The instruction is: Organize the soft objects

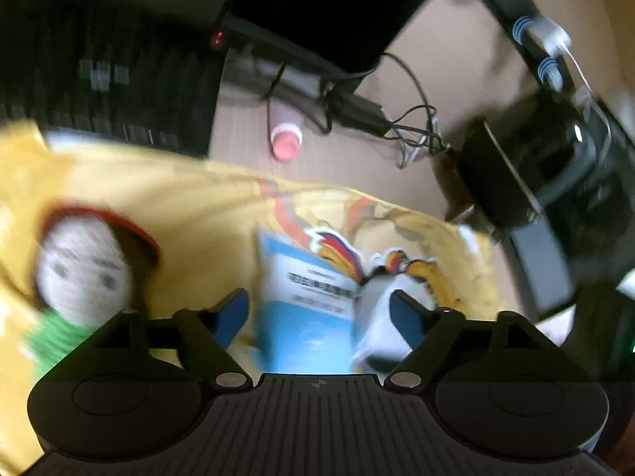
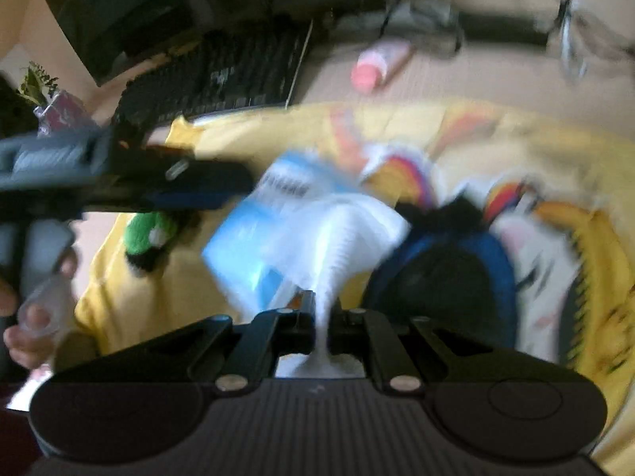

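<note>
Looks like a home office desk: a black keyboard point(image 1: 111, 79), a monitor point(image 1: 317, 8) and tangled cables point(image 1: 412, 127) on the tabletop point(image 1: 456, 59).

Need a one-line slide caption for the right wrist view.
Right tongs shut on a white plastic bag over the yellow cloth, the blue-and-white packet just beyond.

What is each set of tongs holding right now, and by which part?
Right tongs pinch the white plastic bag by its gathered end. Left tongs are open, holding nothing.
</note>
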Motion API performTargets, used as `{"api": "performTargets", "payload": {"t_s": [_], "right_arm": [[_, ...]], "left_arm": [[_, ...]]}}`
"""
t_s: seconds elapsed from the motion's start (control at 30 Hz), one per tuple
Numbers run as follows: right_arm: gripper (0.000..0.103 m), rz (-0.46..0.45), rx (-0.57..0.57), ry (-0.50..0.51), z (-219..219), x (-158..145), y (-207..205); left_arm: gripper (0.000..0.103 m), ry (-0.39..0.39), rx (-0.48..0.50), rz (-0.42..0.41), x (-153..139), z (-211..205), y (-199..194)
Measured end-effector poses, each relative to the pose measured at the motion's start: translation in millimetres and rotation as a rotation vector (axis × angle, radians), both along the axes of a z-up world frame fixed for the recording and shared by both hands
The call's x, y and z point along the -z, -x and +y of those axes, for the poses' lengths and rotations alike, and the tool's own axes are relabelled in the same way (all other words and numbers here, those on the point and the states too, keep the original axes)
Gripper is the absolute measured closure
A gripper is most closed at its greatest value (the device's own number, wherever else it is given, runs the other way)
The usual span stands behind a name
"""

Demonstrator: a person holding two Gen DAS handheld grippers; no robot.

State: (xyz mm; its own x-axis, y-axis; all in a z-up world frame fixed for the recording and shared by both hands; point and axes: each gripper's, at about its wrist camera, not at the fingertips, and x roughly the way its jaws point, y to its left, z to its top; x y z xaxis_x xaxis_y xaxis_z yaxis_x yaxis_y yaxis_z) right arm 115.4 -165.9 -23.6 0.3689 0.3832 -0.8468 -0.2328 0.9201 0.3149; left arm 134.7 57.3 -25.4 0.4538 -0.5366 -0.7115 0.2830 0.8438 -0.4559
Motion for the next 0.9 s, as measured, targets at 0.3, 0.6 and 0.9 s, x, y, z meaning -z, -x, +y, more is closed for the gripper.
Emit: {"api": "performTargets", "payload": {"t_s": [0.3, 0.6, 0.9], "right_arm": [[0.097, 0.103, 0.058, -0.3, -2, -1, -27], [0.097, 0.046, 0.129, -0.156, -32, 0, -31], [0.098, -0.009, 0.218, -0.202, -65, -17, -27]], "left_arm": [[0.014, -0.214, 0.128, -0.079, 17, -30, 22], [0.01, -0.352, 0.193, -0.136, 41, -80, 5], [0.044, -0.312, 0.092, -0.219, 17, -62, -30]]}}
